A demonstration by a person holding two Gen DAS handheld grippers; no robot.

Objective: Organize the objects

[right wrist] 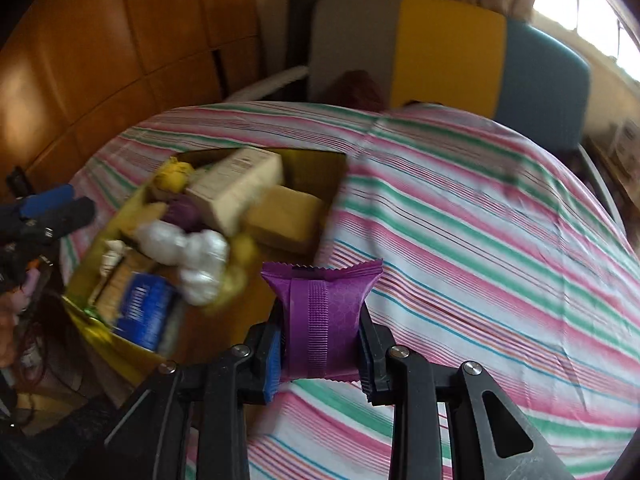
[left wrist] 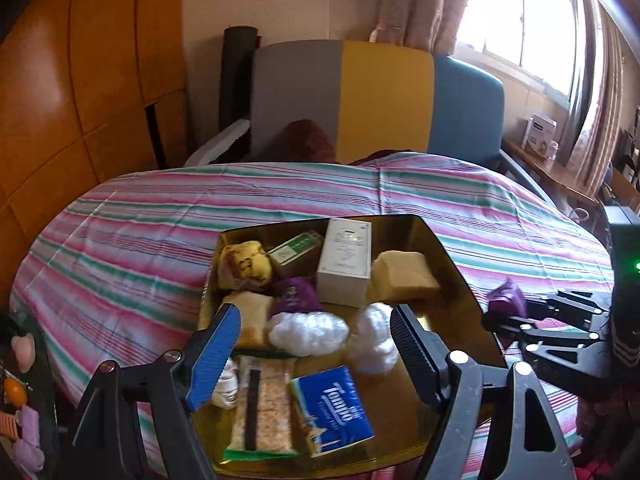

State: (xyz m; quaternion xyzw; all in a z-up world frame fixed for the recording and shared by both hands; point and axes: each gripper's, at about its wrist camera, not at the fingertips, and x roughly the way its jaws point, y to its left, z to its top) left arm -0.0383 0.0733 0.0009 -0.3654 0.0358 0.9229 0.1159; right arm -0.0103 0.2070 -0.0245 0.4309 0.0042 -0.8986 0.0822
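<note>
Clamping a purple snack packet (right wrist: 326, 316) at lower centre, right gripper (right wrist: 320, 354) sits closed over striped cloth (right wrist: 480, 240). Left gripper (left wrist: 316, 344) gapes wide, empty, above gold tray (left wrist: 448, 264) of assorted items, centre frame.

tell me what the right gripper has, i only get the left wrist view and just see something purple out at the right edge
Observer: The right gripper is shut on a purple crimped foil snack packet, squeezed at its middle.
Operator: is it over the tray yet
Observer: No. The packet hangs over the striped tablecloth, right of the gold tray.
Operator: packet torn?
Observer: Its serrated top seal looks intact in the right wrist view.
</note>
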